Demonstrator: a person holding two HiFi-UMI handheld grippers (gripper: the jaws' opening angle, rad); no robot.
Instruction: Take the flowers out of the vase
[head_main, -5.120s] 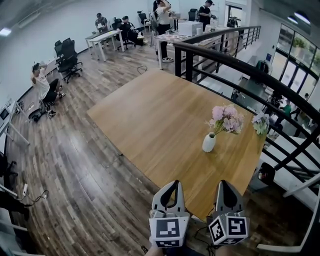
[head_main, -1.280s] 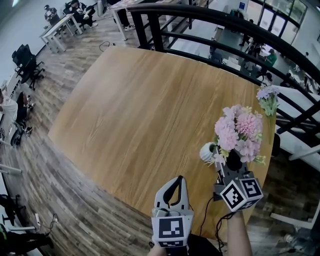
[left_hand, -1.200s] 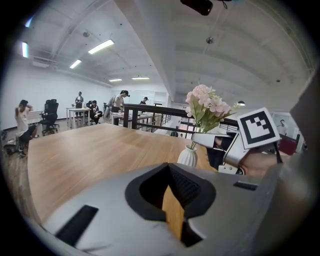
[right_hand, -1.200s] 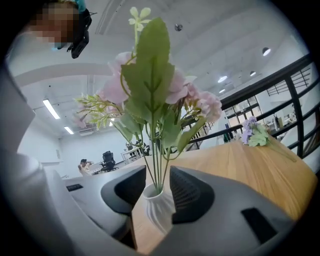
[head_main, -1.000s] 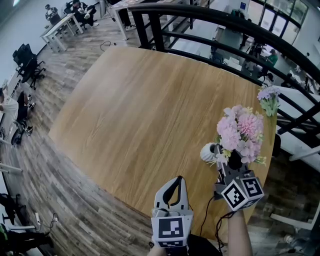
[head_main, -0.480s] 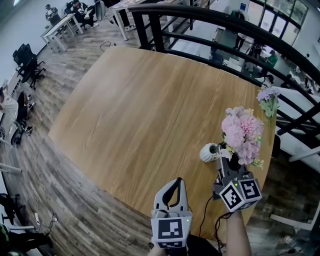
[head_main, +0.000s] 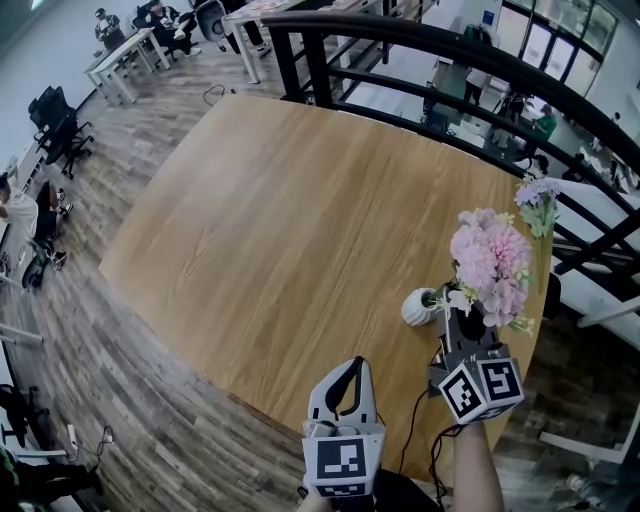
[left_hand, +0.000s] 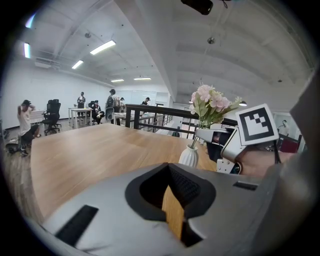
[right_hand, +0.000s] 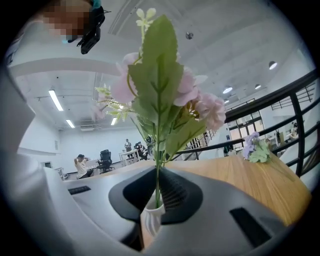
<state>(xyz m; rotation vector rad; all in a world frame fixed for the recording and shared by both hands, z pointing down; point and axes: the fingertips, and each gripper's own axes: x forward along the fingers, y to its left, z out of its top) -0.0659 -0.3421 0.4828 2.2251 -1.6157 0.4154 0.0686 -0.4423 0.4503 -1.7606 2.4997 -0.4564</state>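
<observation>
**Right-hand jaws closing for the pull**

Since a second ago the right gripper (head_main: 452, 318) has just been closing. Its jaws now pinch the thin green stems (right_hand: 158, 175) just above the mouth of the small white ribbed ceramic vase (head_main: 418, 307). The bunch of pink fabric flowers (head_main: 487, 262) has tipped slightly to the right. Vase and flowers stand near the right end of the pale wooden table (head_main: 280, 220), with the stems still inside the vase. The left gripper (head_main: 351, 366) hovers at the near edge, its jaws together on nothing. A straight upward pull along the stems looks best. The light vase may lift too, so the left gripper could steady it.
</observation>
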